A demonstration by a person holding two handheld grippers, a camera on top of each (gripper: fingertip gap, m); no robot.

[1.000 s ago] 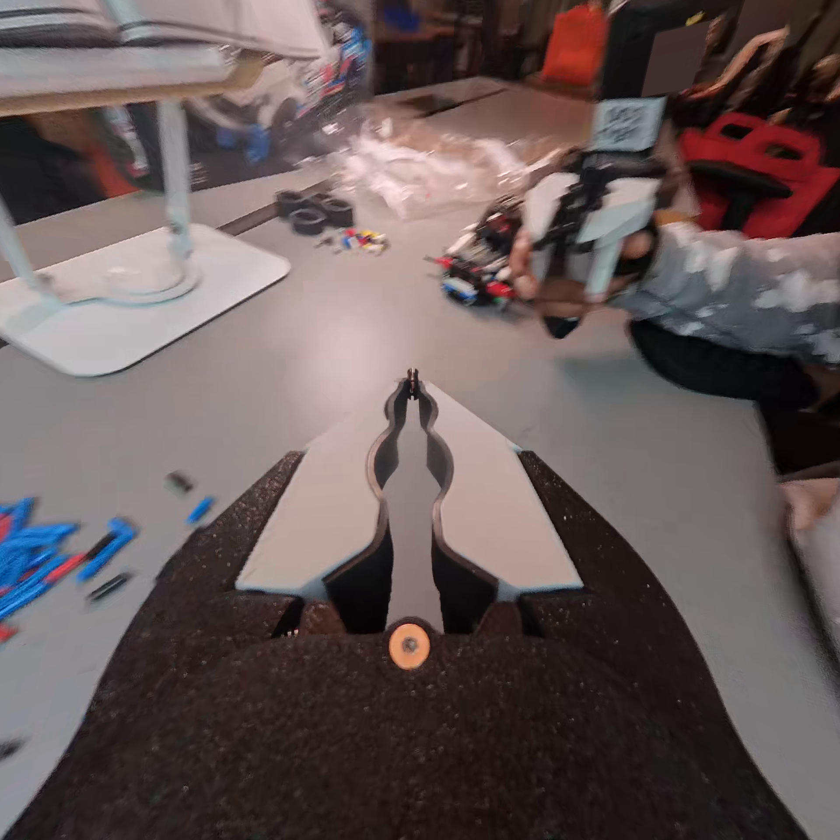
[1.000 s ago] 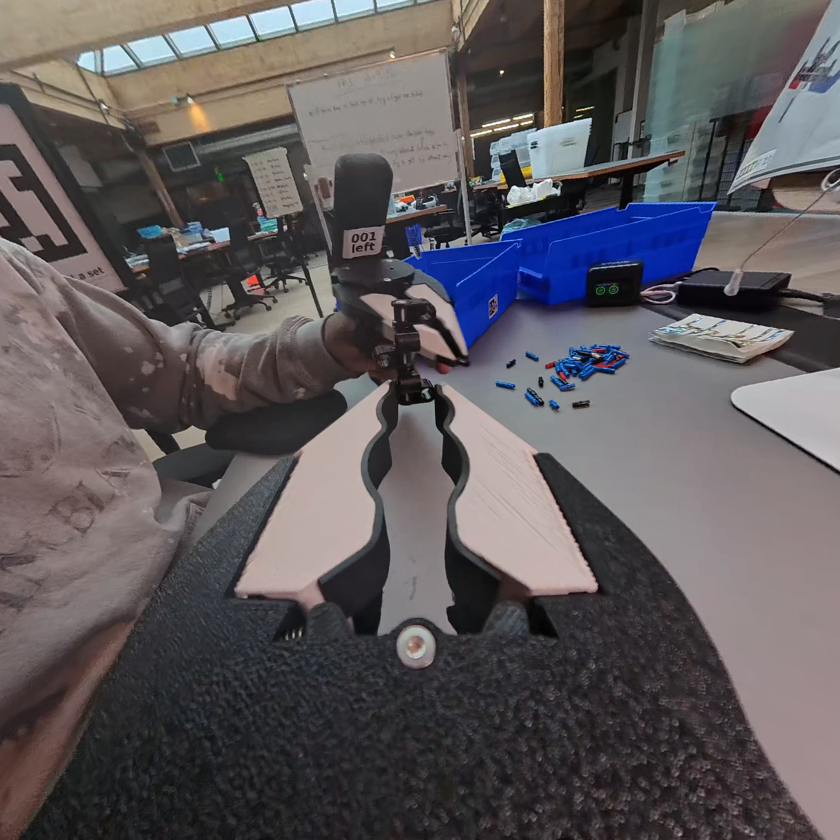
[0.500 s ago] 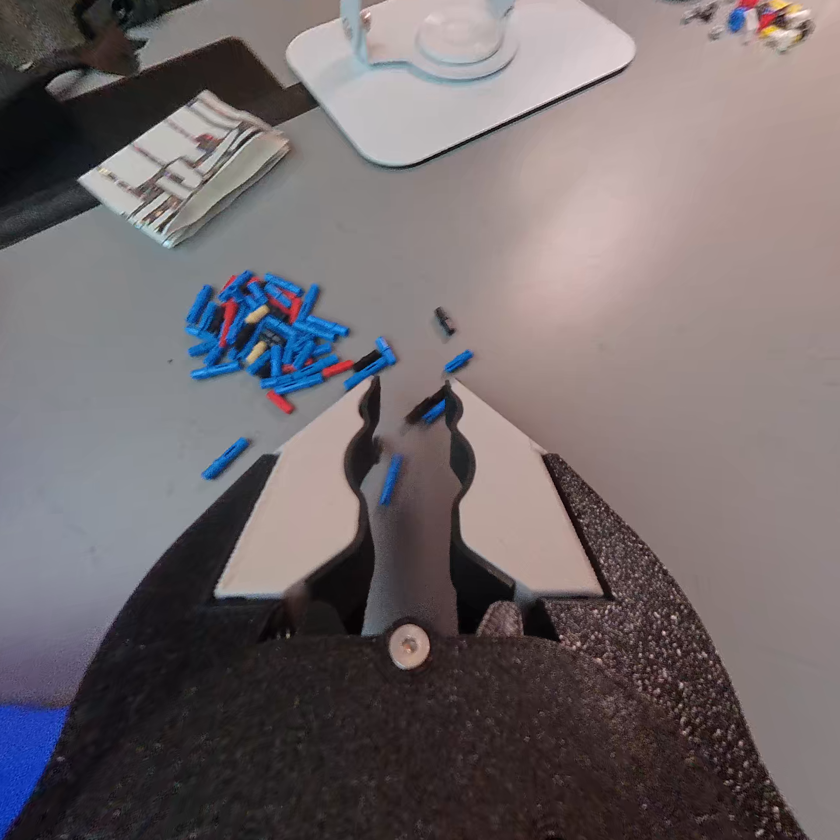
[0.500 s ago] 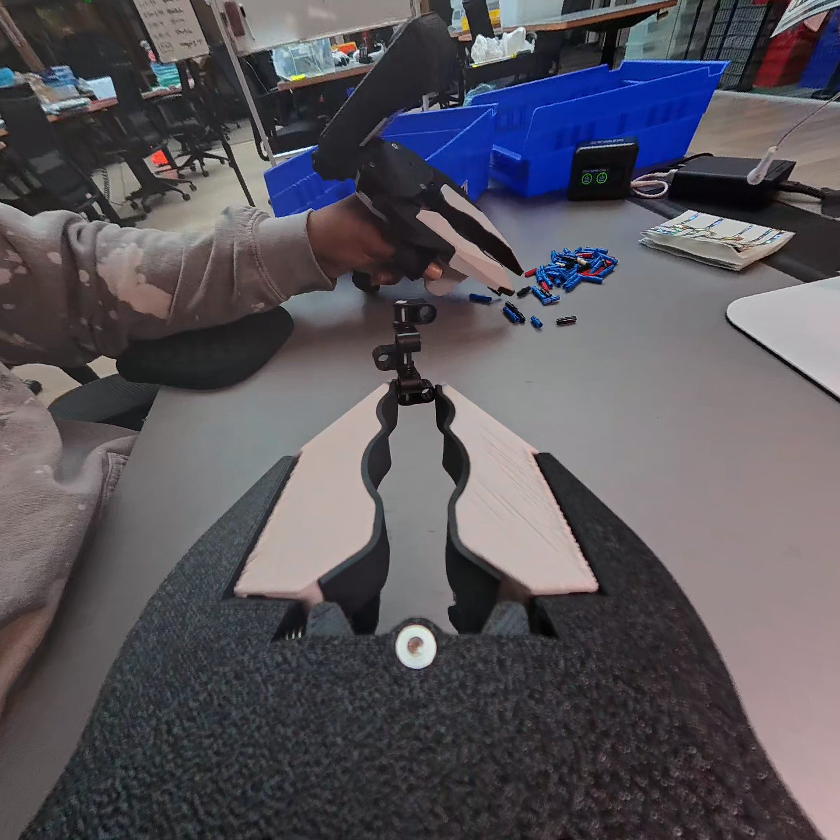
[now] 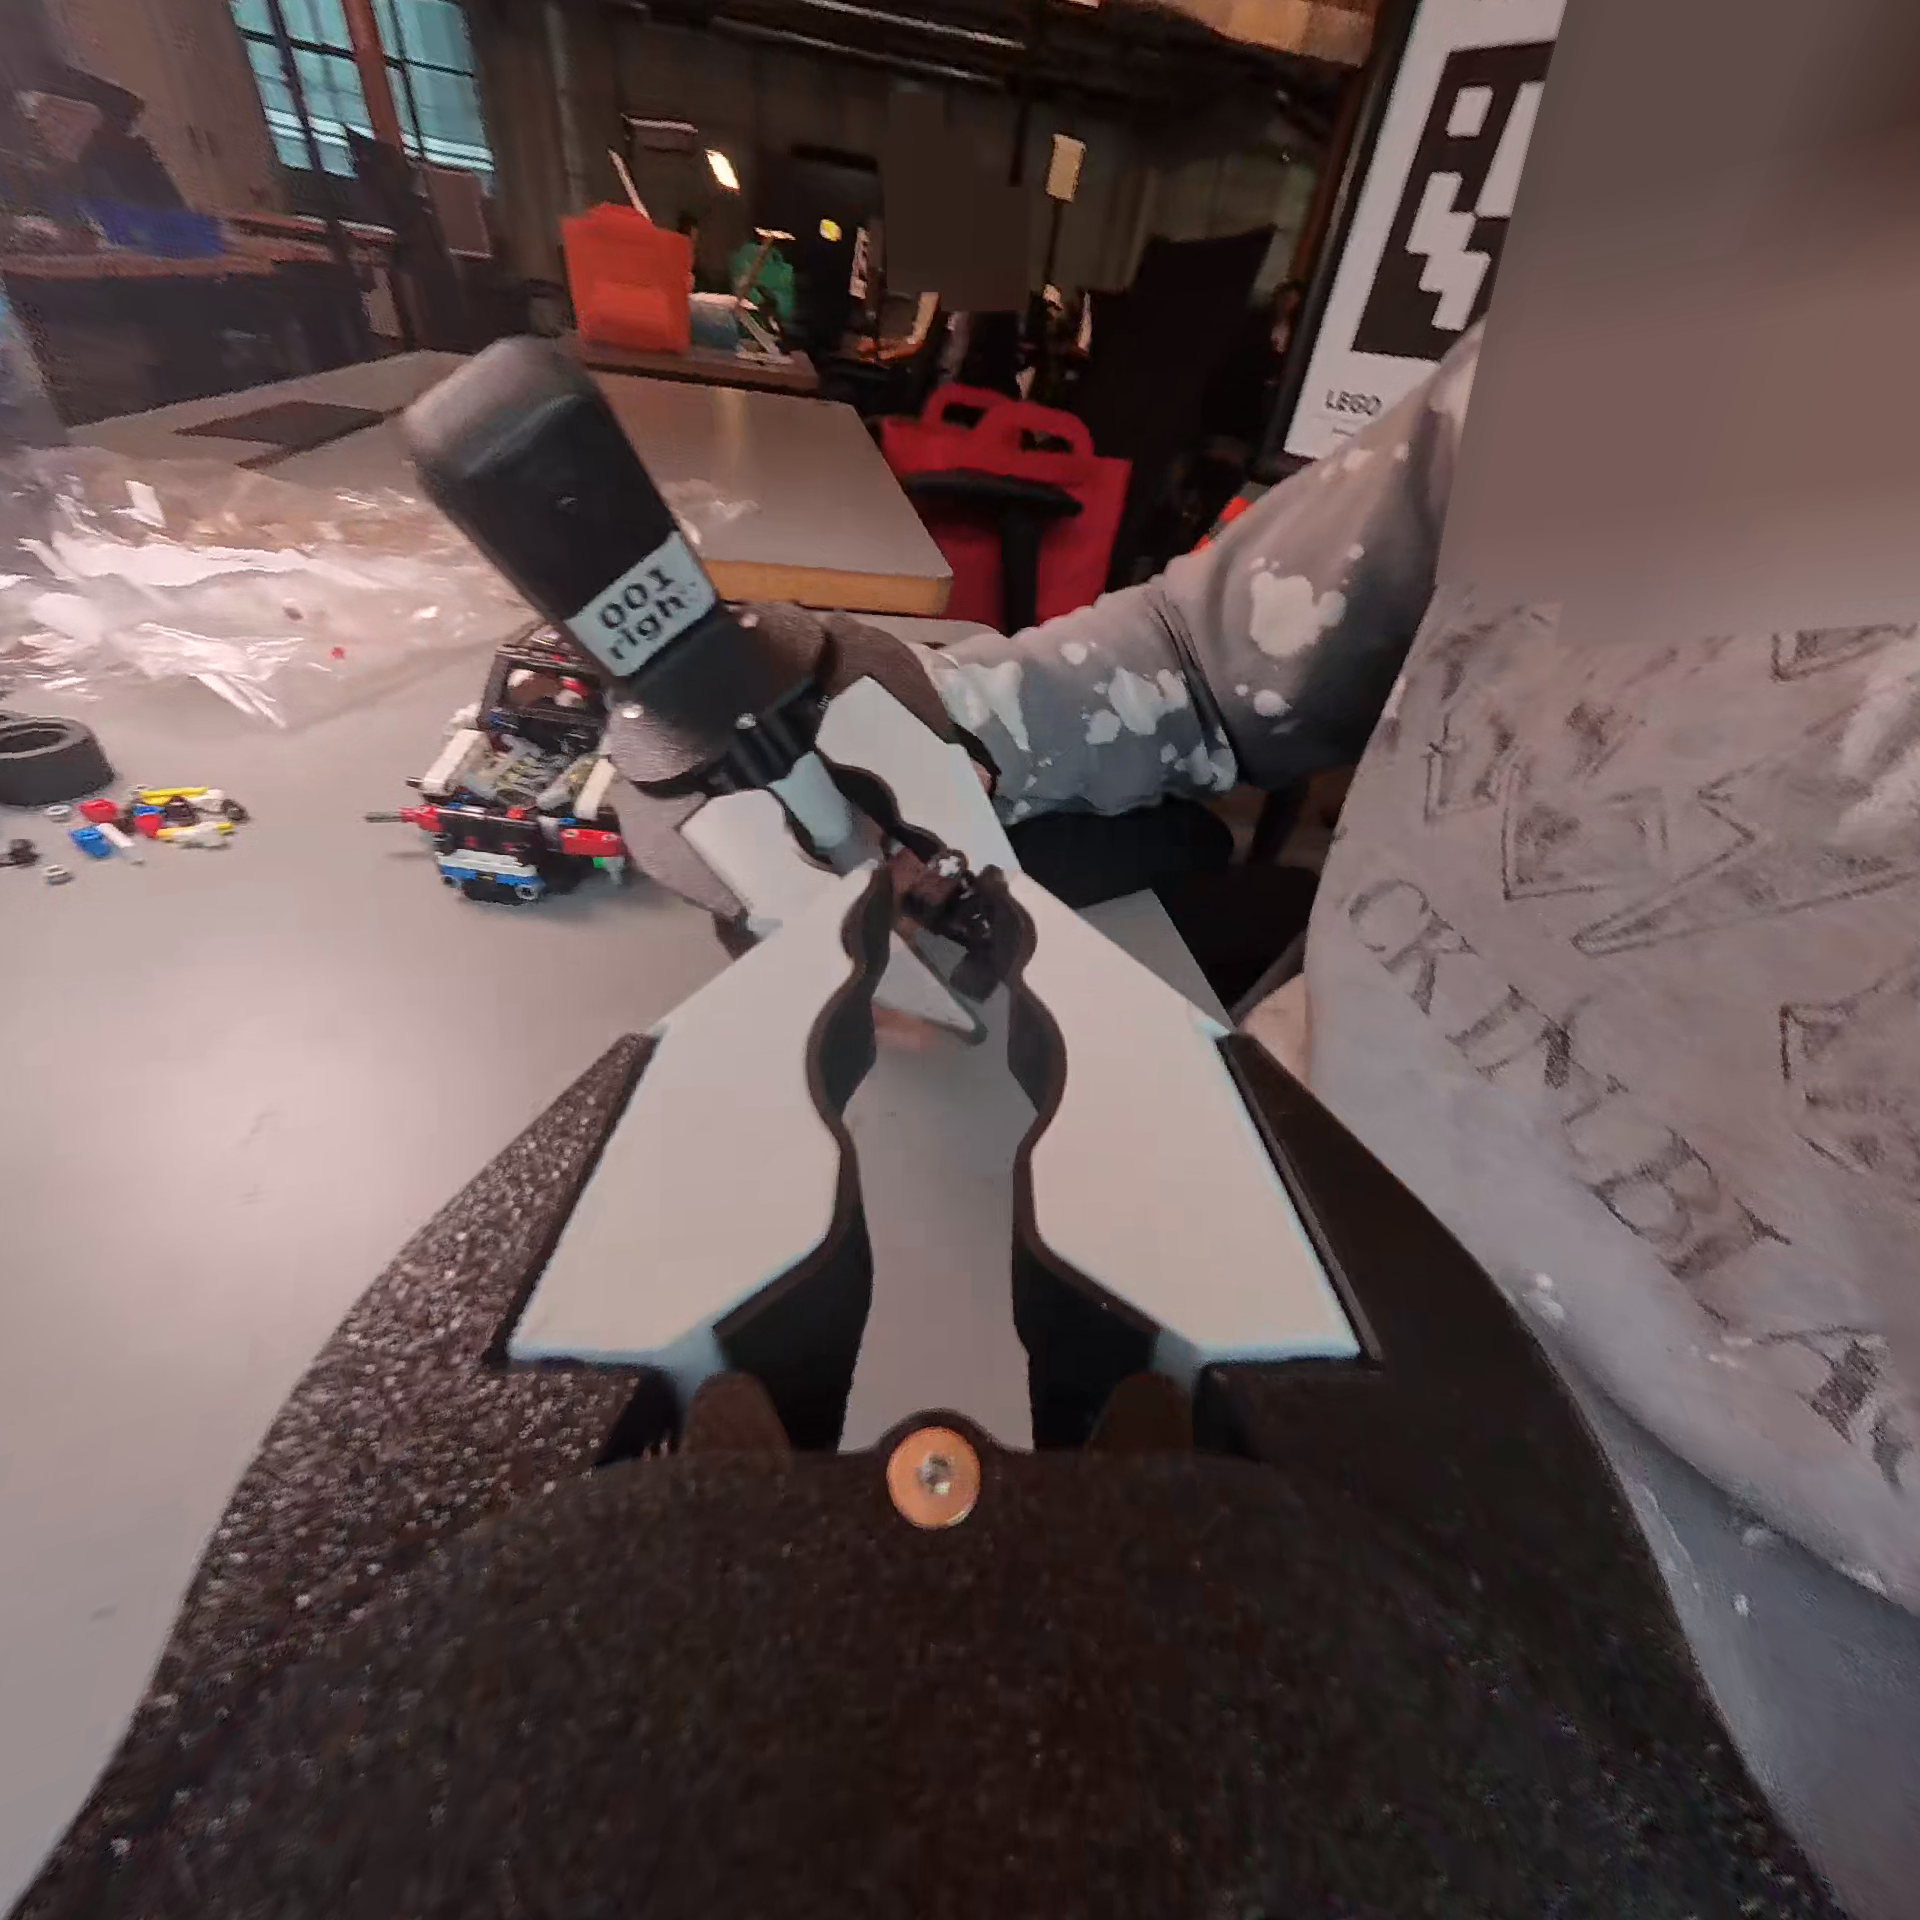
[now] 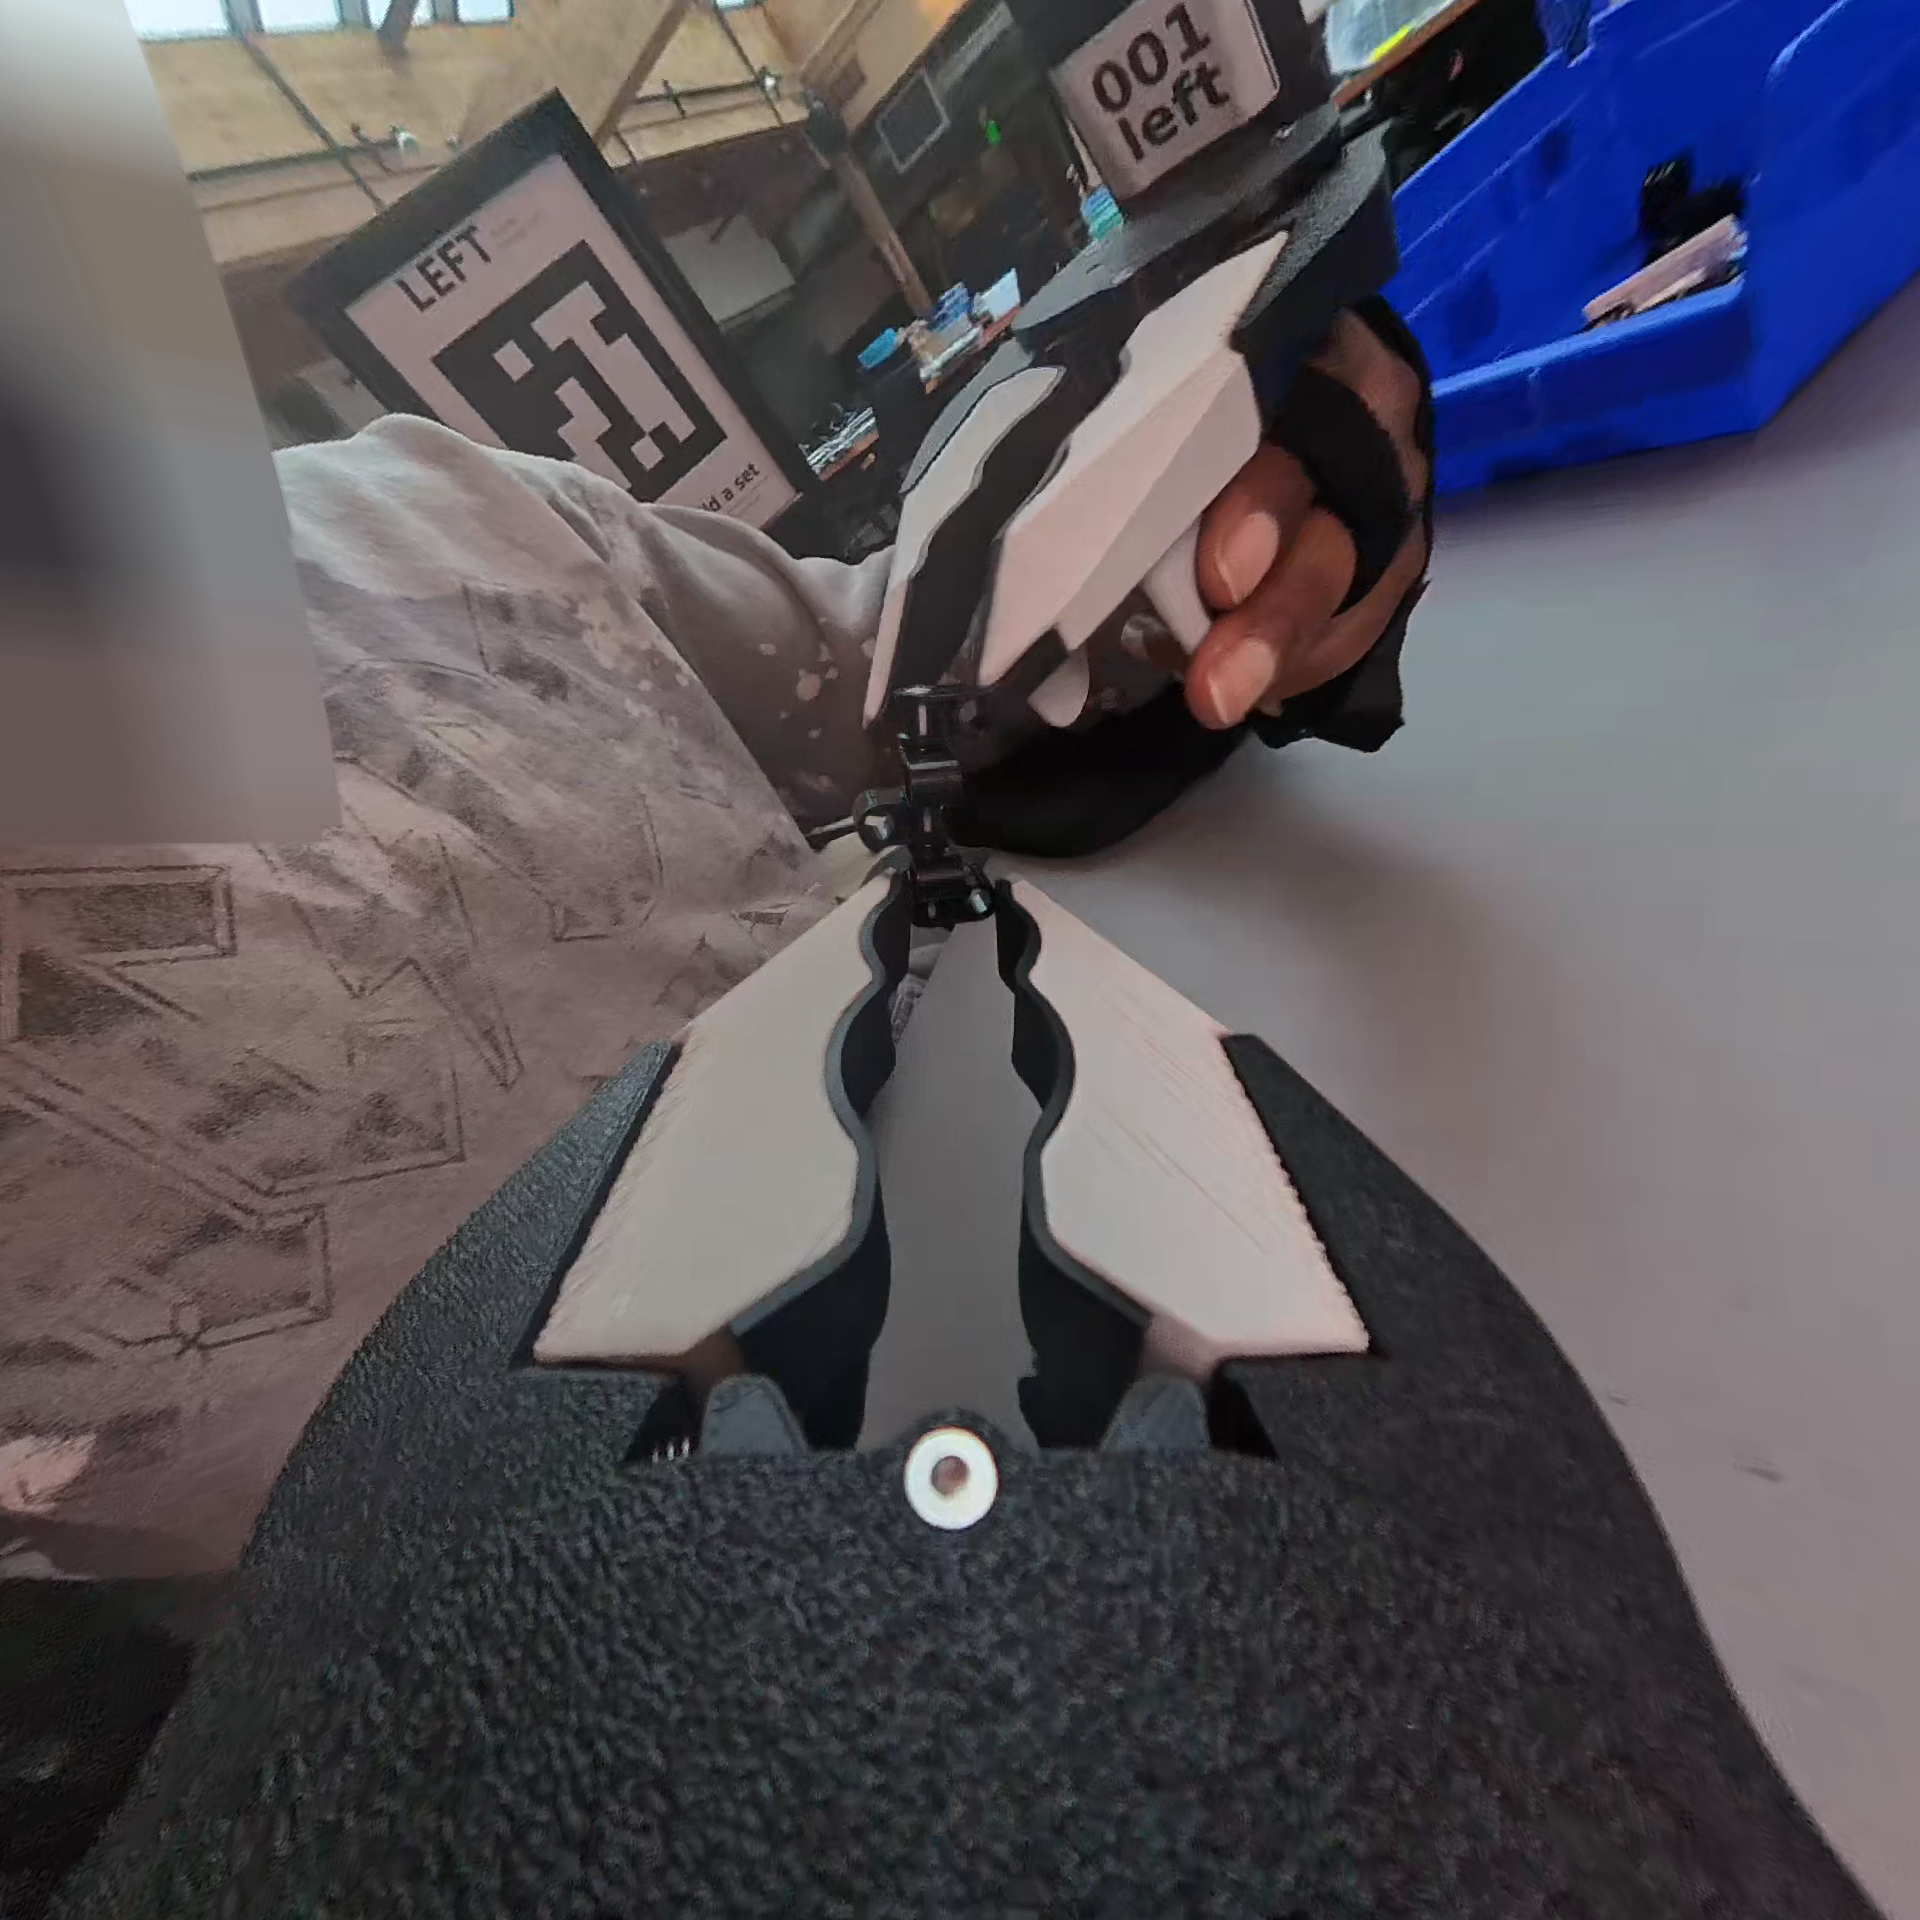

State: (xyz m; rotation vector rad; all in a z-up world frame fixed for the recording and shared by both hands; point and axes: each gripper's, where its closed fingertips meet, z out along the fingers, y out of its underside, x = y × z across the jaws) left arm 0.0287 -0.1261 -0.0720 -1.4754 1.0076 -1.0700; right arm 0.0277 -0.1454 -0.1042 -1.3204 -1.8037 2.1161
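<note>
- Clamped at the very tips of the right gripper [image 6: 940, 899]: a small black stack of plastic connector pieces [image 6: 920, 821], standing upright just past the fingers and held up off the grey table [image 5: 260, 1039]. Jaws closed on its bottom end.
- Meeting it from above and the far side: the left gripper [image 5: 940, 899], tilted down, tips right at the top of that black stack.
- Hard to call on the left jaws. Narrow gap, dark plastic sitting in it, but no telling whether pinching or just bracketing. Too dark and blurry there in both views.
- Wrapped round the left gripper's handle: a hand [image 6: 1299, 582] in a black fingerless glove.
- Close behind the 2 grippers: a grey patterned sweatshirt [image 6: 312, 1039] filling the near side.
- Far left on the table, well apart from the action: a partly built toy-brick vehicle [image 5: 520, 821], a little scatter of coloured loose pieces [image 5: 145, 816], 1 black rubber tyre [image 5: 42, 753] and a heap of clear plastic bags [image 5: 156, 592].
- Far right in the right wrist view: big blue plastic bins [image 6: 1662, 260].
- Propped up in the background: a black and white marker board [image 6: 561, 343].
</note>
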